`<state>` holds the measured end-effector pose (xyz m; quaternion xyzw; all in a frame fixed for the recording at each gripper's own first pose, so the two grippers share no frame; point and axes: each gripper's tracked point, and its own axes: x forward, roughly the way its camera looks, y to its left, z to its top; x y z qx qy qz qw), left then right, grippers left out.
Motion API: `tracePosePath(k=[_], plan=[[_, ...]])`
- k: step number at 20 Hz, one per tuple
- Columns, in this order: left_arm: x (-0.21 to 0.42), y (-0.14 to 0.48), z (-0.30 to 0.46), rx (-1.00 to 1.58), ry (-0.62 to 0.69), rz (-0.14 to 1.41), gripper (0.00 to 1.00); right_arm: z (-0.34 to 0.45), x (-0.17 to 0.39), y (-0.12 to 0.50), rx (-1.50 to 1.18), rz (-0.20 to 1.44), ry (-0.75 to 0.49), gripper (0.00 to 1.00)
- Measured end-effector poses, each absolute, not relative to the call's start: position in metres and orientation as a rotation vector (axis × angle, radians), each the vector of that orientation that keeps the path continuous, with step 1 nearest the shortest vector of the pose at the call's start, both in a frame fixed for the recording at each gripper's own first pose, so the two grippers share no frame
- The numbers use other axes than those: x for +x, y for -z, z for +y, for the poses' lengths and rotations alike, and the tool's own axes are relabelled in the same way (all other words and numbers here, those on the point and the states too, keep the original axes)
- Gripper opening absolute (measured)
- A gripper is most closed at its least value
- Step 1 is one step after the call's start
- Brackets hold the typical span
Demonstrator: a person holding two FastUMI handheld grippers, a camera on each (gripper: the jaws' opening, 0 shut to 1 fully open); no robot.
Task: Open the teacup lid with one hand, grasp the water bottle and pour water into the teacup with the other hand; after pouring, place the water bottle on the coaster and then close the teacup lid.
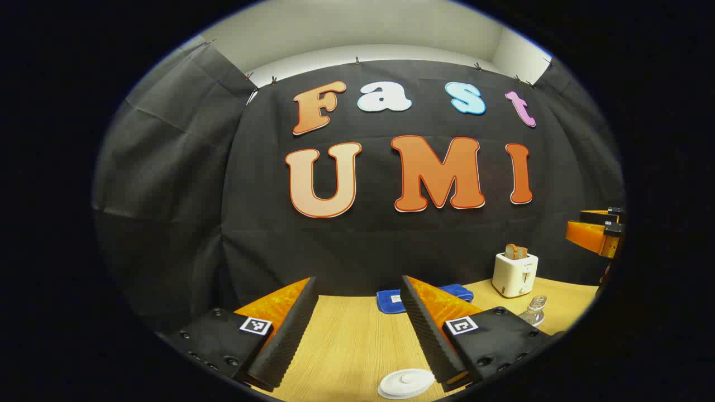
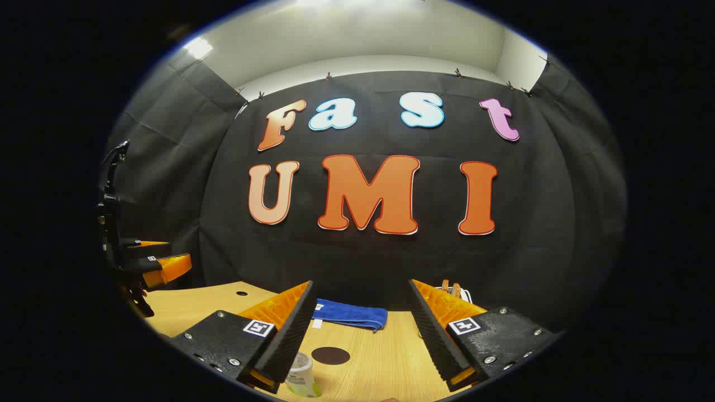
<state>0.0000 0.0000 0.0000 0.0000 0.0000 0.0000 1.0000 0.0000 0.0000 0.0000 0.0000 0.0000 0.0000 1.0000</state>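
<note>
- Between the left gripper's (image 1: 357, 318) jaws, which stood wide apart and empty, bare wood-grain tabletop (image 1: 346, 346) showed, with a white round lid (image 1: 406, 383) lying flat just ahead of the right-hand finger.
- Beyond that finger, near the view's right edge, a clear glass piece (image 1: 533, 310) stood on the tabletop; whether it was the teacup could not be told.
- Farther back lay a folded blue cloth (image 1: 391, 300), and a white toaster (image 1: 515, 273) with bread in its slots.
- In the right gripper view, the right gripper (image 2: 360, 324) also hung open with nothing held; the water bottle (image 2: 300, 377) stood upright just beside its left-hand finger, only the capped top showing.
- A dark round coaster (image 2: 330, 355) lay flat on the tabletop between the jaws, near the bottle.
- Judged from its pale plastic look, the bottle would be light but smooth and squashy, so a grip around the mid-body seemed safest.
- The lid looked rigid, thin and low, best pinched at its raised centre knob.
</note>
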Motion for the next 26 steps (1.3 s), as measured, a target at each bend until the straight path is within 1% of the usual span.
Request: tracePosePath(k=[6, 8, 9, 14, 15, 16, 17, 18, 19, 20, 23, 24, 25, 26], plan=[[0.002, -0.001, -0.008, -0.012, 0.019, -0.006, 0.96, -0.001, 0.000, -0.008, 0.012, -0.013, 0.002, 0.97], [0.003, -0.002, -0.012, -0.016, 0.022, -0.009, 0.96, -0.003, 0.000, -0.009, 0.010, -0.016, 0.011, 0.97], [0.003, -0.002, -0.012, -0.019, 0.022, -0.010, 0.98, -0.004, -0.001, -0.009, 0.003, -0.016, 0.018, 0.97], [0.005, -0.004, -0.017, -0.018, 0.030, -0.010, 0.97, -0.008, -0.005, -0.009, -0.029, -0.015, 0.039, 0.97], [0.005, -0.003, -0.017, -0.014, 0.027, -0.006, 0.97, -0.013, -0.005, -0.007, -0.039, -0.008, 0.055, 1.00], [0.005, -0.003, -0.016, -0.011, 0.021, -0.006, 0.96, -0.018, -0.006, -0.006, -0.046, 0.000, 0.071, 0.97], [0.006, -0.003, -0.017, -0.011, 0.021, -0.006, 0.97, -0.018, -0.007, -0.005, -0.049, 0.006, 0.076, 0.97], [0.006, -0.004, -0.019, -0.014, 0.026, -0.007, 0.97, -0.018, -0.007, -0.006, -0.045, 0.007, 0.074, 0.92], [0.005, -0.004, -0.021, -0.019, 0.031, -0.008, 0.98, -0.017, -0.009, -0.006, -0.037, 0.007, 0.070, 0.92], [0.006, -0.003, -0.022, -0.020, 0.033, -0.006, 0.96, -0.014, -0.010, -0.007, -0.028, 0.006, 0.061, 0.97], [0.005, 0.000, -0.026, -0.017, 0.039, 0.002, 0.97, -0.010, -0.014, -0.004, -0.013, 0.010, 0.042, 0.97], [0.004, 0.001, -0.027, -0.015, 0.046, 0.004, 0.96, -0.008, -0.016, -0.001, -0.010, 0.015, 0.035, 1.00], [0.002, 0.002, -0.029, -0.012, 0.051, 0.006, 0.96, -0.004, -0.017, 0.002, -0.007, 0.022, 0.026, 0.97], [0.001, 0.003, -0.031, -0.008, 0.056, 0.006, 0.96, -0.001, -0.019, 0.005, -0.003, 0.031, 0.016, 0.97]])
